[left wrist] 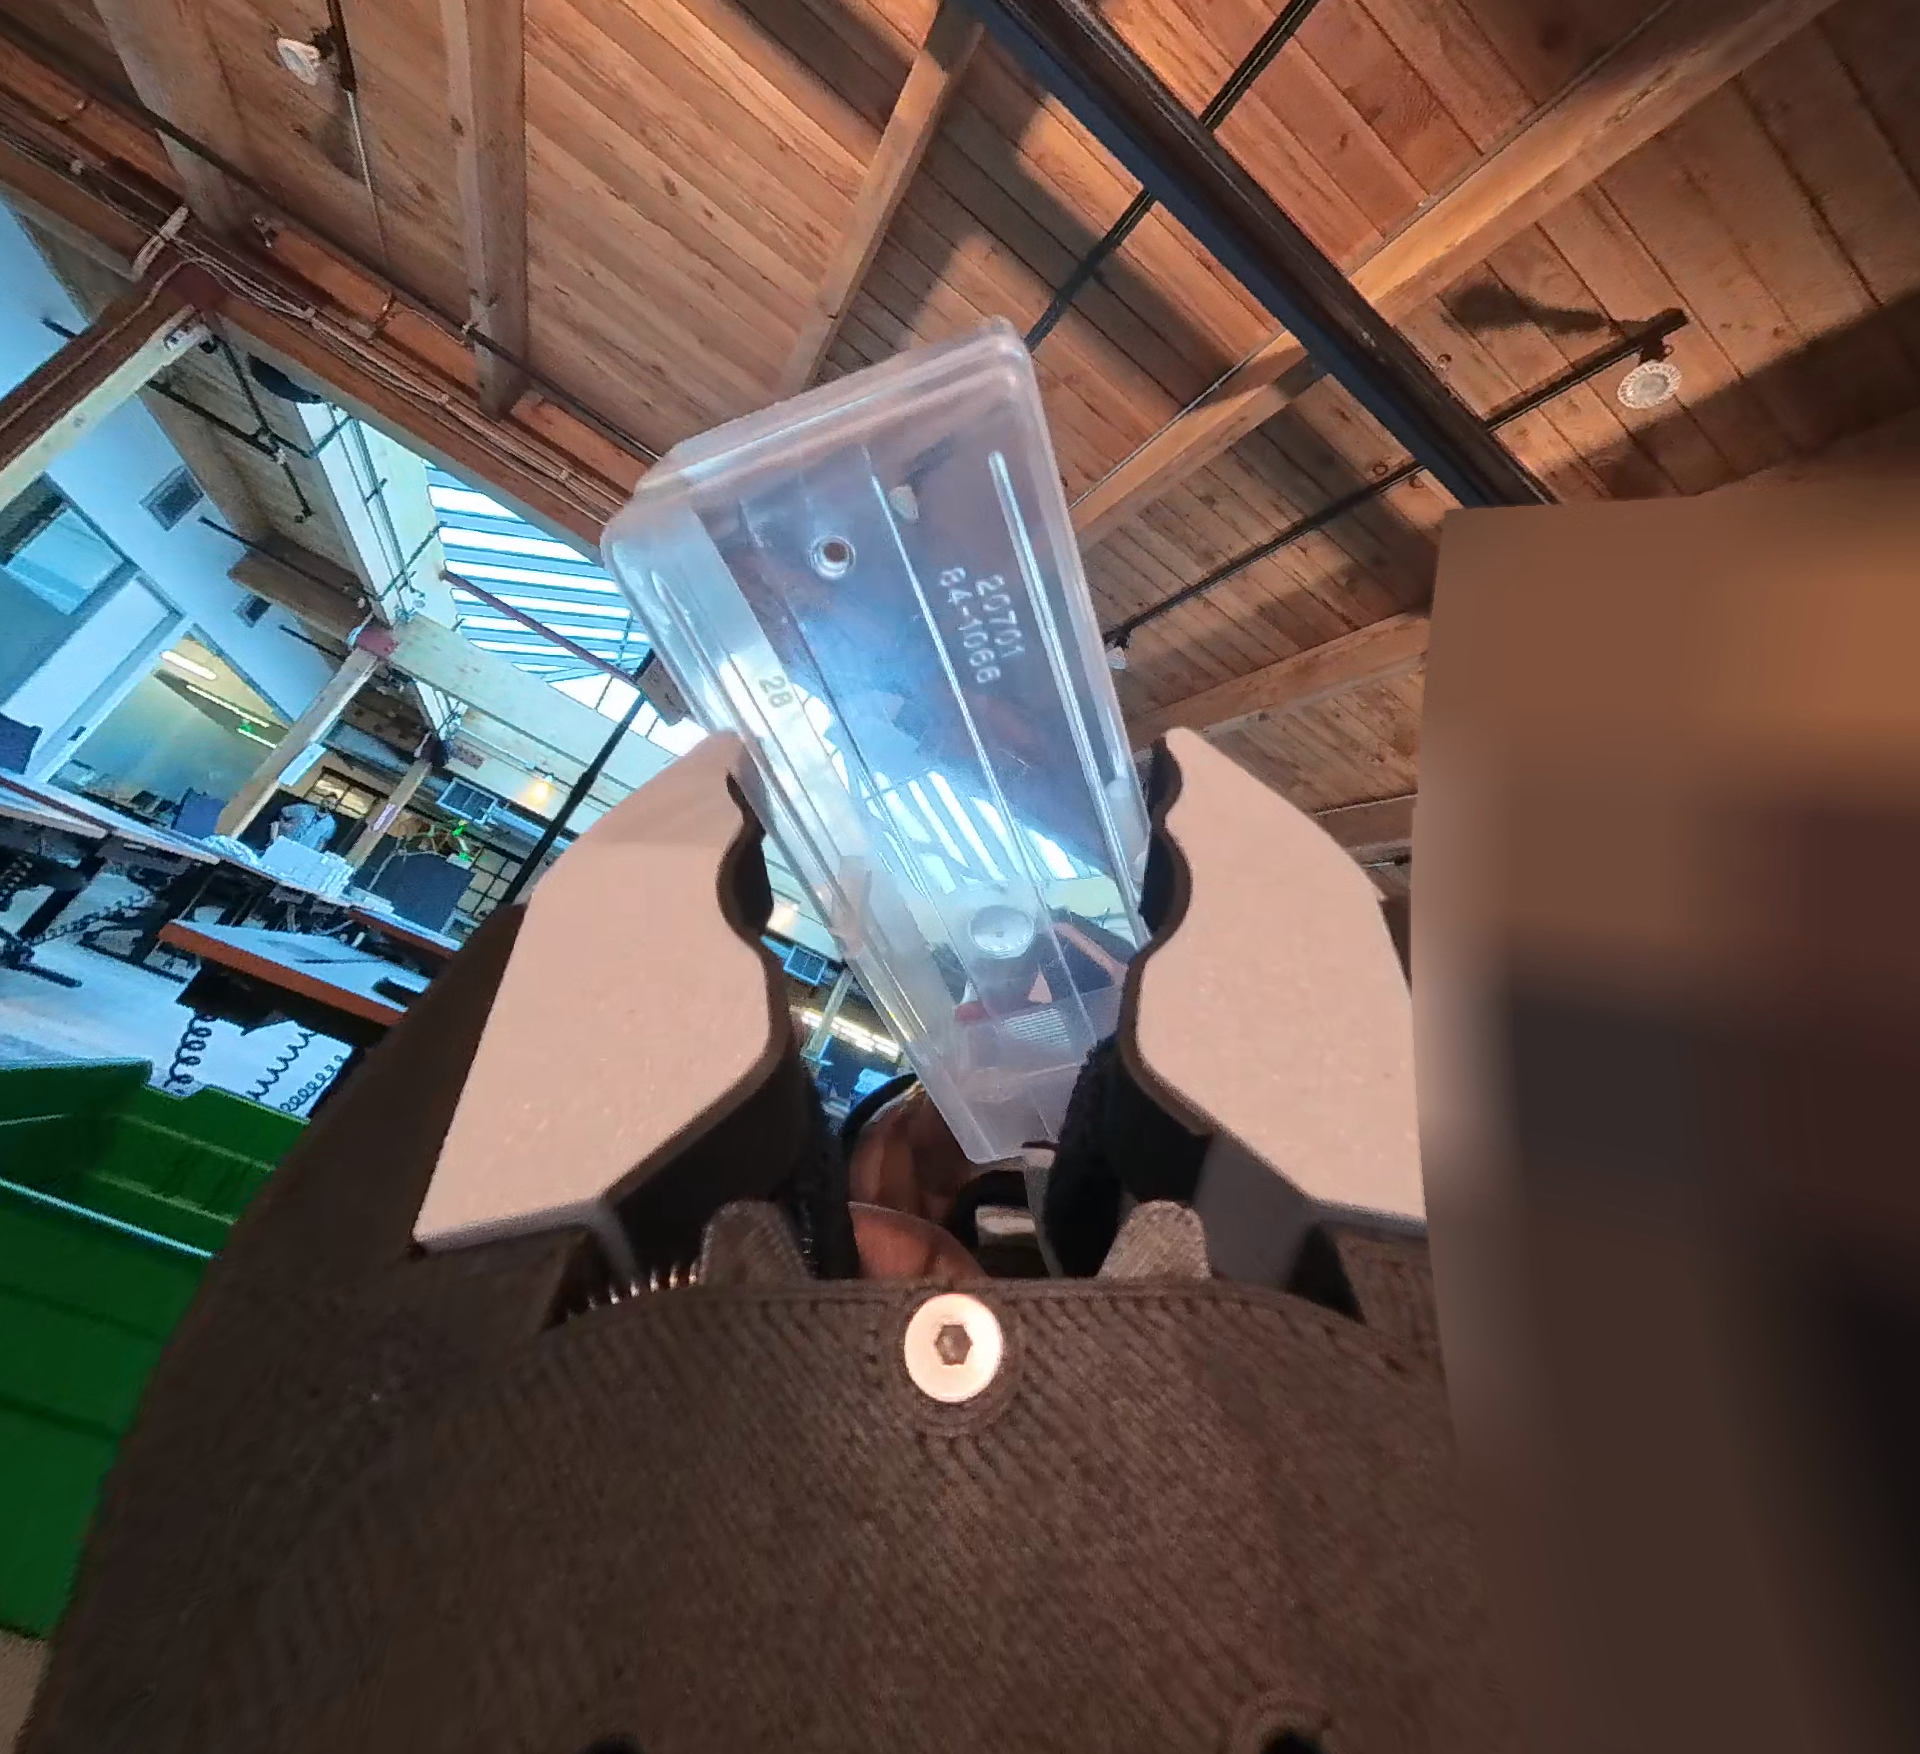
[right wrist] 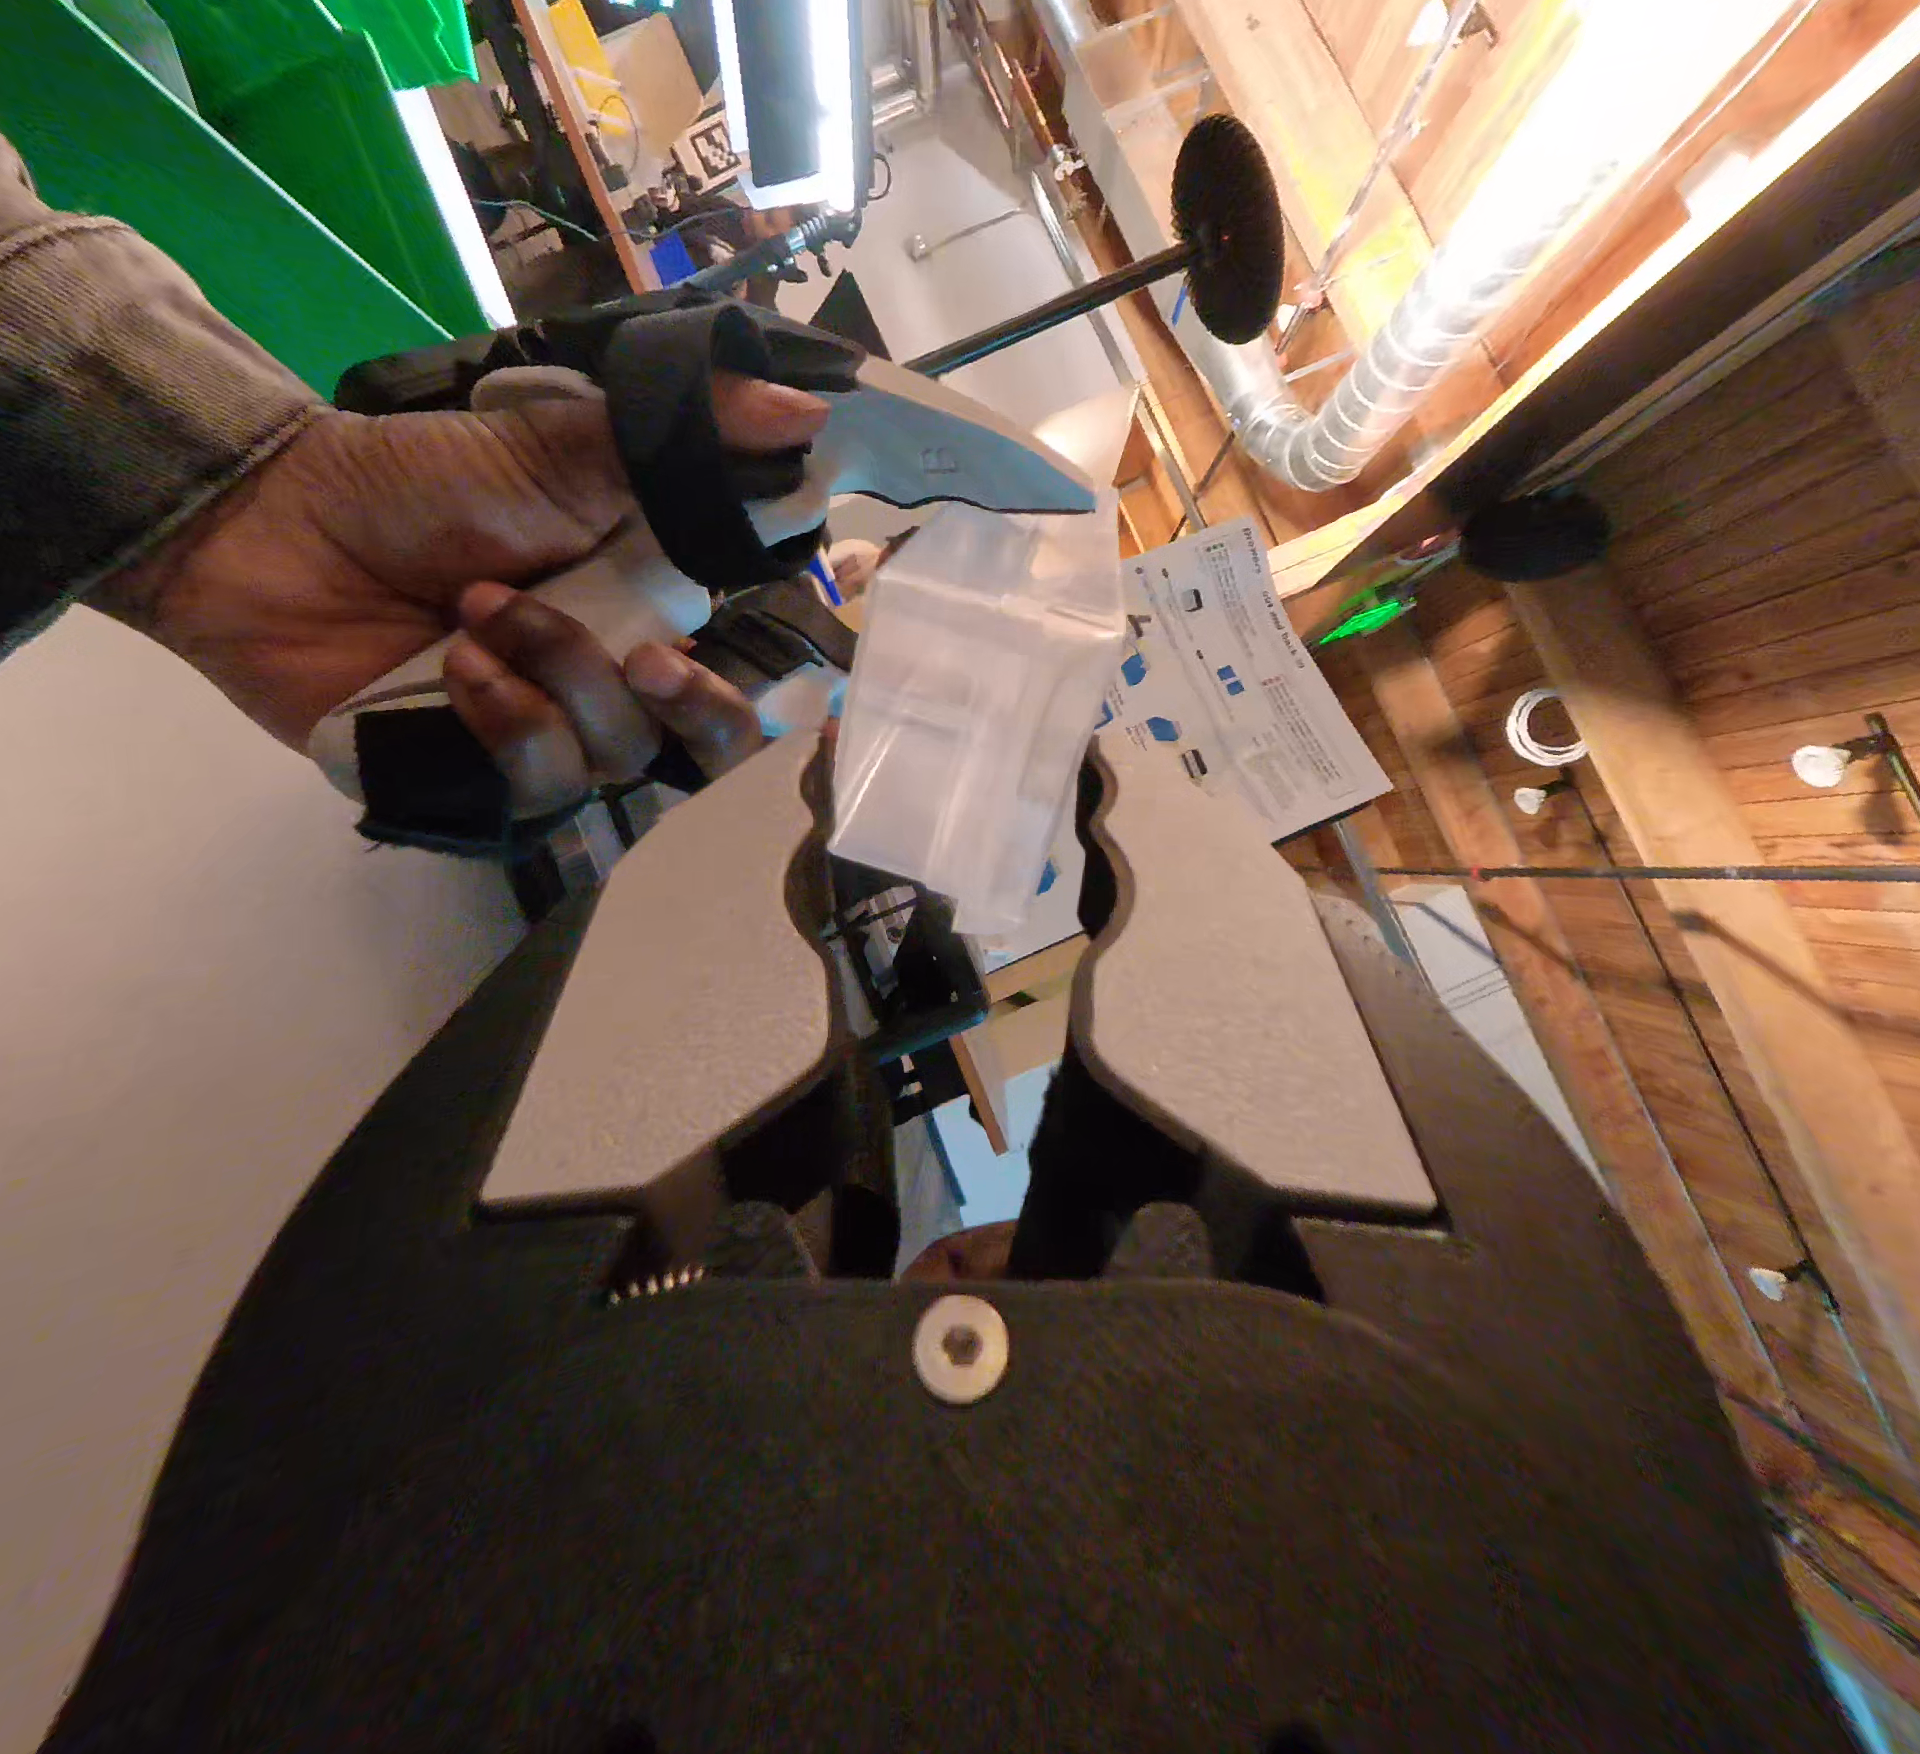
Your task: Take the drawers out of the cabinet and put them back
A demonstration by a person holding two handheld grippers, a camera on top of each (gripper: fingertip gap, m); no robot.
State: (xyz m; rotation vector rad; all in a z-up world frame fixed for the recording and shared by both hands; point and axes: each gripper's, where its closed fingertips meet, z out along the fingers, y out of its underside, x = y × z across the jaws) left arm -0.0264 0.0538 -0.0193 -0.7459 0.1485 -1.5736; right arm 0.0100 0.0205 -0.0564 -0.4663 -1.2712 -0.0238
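Observation:
A clear plastic drawer (left wrist: pixel 914 717) is held up in the air against the wooden ceiling, underside toward the camera. My left gripper (left wrist: pixel 951 764) is shut on it, with both fingers against its long sides. In the right wrist view the same drawer (right wrist: pixel 966 717) sits between my right gripper's (right wrist: pixel 956 754) fingers, which close on its near end. The left gripper (right wrist: pixel 935 463), held in a person's hand (right wrist: pixel 416 541), grips the drawer's far end from the left. The cabinet is not in view.
Green plastic bins stand at the left (left wrist: pixel 94 1289) and also show in the right wrist view (right wrist: pixel 177 146). A white tabletop (right wrist: pixel 156 1029) lies at the left. A printed sheet (right wrist: pixel 1247 665), a light panel (right wrist: pixel 790 21) and a black lamp on a pole (right wrist: pixel 1226 229) are beyond.

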